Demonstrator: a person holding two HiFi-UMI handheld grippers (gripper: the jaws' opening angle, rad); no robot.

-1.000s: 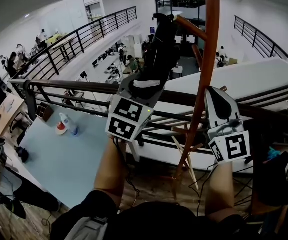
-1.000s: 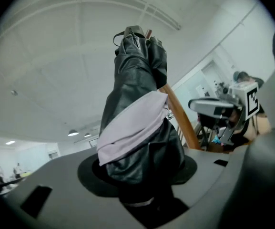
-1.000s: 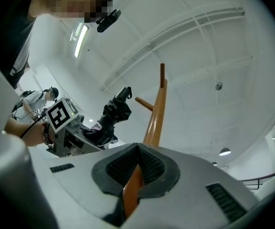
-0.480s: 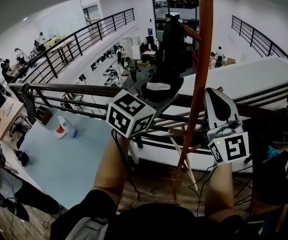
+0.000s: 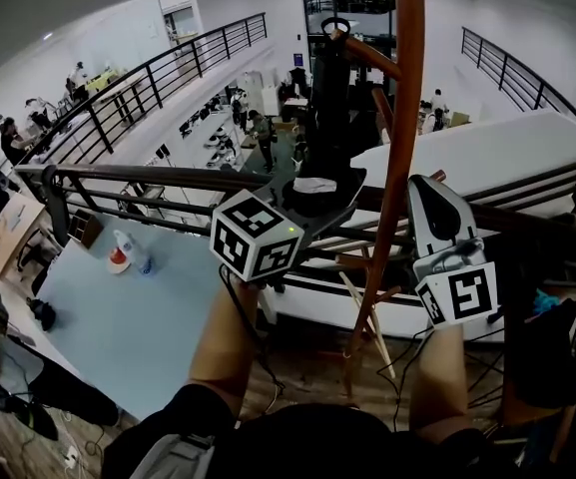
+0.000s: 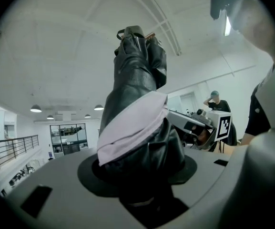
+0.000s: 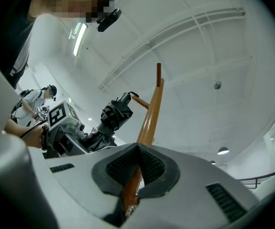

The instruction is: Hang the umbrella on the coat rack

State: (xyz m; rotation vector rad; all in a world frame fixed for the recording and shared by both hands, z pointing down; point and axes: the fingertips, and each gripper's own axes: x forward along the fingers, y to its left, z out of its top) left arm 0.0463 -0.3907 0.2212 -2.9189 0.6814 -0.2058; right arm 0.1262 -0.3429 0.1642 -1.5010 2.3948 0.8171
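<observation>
The rack's (image 5: pixel 404 148) top is cut off by the frame, and whether the umbrella's (image 5: pixel 329 88) loop is over the peg (image 5: pixel 369 56) cannot be told. The umbrella is pinched upright at its lower end by the left hand-held gripper (image 5: pixel 315 183), just beside the rack, which is clamped by the right hand-held gripper (image 5: pixel 429 196).

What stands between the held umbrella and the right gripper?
The coat rack pole, which the right gripper itself clamps; the head view shows it beside the umbrella.
</observation>
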